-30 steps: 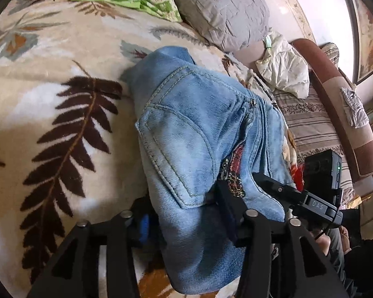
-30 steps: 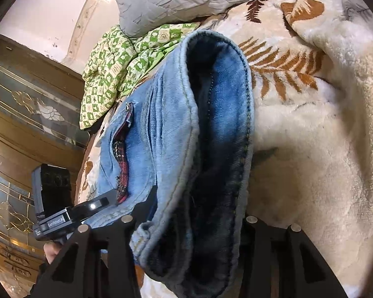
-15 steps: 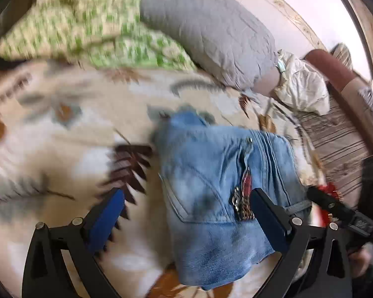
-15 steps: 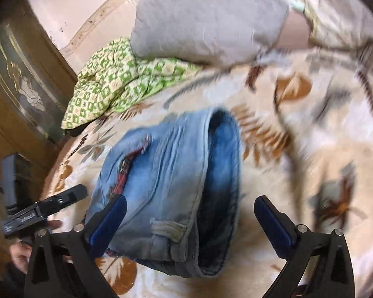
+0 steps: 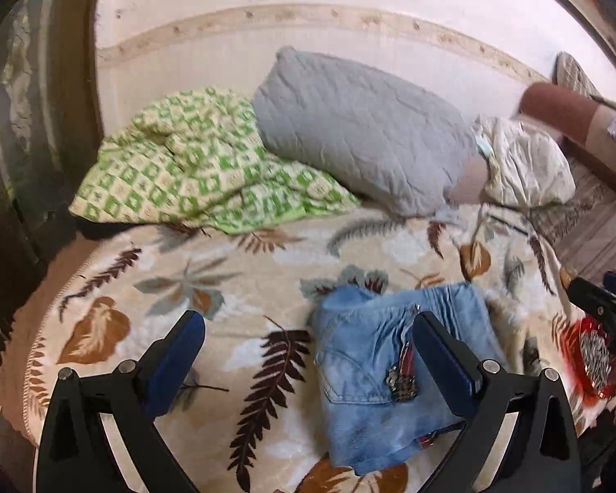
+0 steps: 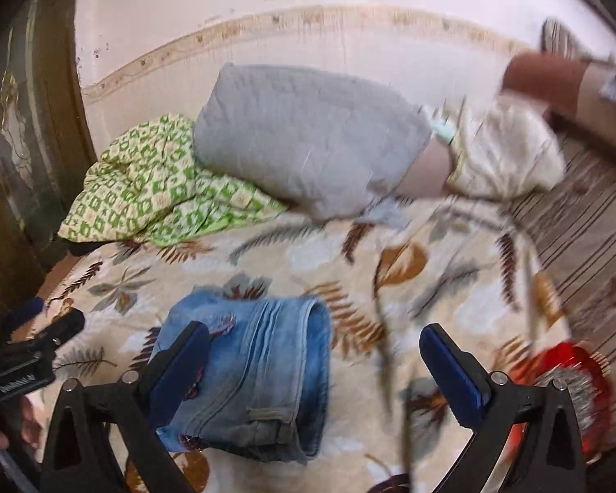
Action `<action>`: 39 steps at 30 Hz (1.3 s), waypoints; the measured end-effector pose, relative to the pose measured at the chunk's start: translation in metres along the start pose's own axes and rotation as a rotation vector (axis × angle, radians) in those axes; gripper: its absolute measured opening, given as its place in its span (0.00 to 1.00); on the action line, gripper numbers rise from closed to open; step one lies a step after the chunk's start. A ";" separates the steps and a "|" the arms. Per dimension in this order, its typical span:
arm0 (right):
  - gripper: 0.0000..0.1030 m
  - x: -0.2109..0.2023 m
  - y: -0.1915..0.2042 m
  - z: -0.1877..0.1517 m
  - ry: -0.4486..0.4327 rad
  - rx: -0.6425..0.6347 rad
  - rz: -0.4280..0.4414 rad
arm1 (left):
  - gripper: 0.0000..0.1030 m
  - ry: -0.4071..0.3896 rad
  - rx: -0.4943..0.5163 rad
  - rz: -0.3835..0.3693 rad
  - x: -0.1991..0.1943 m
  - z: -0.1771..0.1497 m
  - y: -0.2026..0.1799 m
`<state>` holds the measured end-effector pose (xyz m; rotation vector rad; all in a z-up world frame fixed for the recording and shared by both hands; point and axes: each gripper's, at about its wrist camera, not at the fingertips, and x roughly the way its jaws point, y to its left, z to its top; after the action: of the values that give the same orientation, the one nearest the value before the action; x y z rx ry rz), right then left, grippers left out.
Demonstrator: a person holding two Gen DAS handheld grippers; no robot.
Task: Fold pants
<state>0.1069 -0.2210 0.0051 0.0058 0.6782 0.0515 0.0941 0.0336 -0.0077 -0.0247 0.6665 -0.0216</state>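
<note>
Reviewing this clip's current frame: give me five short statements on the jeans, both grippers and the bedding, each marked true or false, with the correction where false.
1. The left gripper is clamped on the jeans. False: its jaws are wide open and grip nothing.
2. The jeans lie as a folded bundle on the leaf-print blanket. True.
3. The right gripper is open. True.
4. The grey pillow lies on top of the jeans. False: it sits apart, at the far side by the wall.
5. A green checked quilt lies beside the grey pillow. True.
</note>
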 end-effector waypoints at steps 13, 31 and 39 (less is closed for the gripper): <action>1.00 -0.065 0.009 -0.034 -0.074 0.015 -0.112 | 0.98 -0.039 0.015 0.021 -0.048 -0.035 -0.025; 1.00 -0.078 -0.006 -0.100 -0.007 0.067 -0.120 | 0.98 -0.017 0.022 0.094 -0.079 -0.081 -0.031; 1.00 -0.077 -0.003 -0.099 0.002 0.054 -0.120 | 0.98 -0.002 0.025 0.094 -0.075 -0.083 -0.030</action>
<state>-0.0143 -0.2290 -0.0237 0.0168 0.6808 -0.0821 -0.0162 0.0042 -0.0256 0.0303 0.6646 0.0607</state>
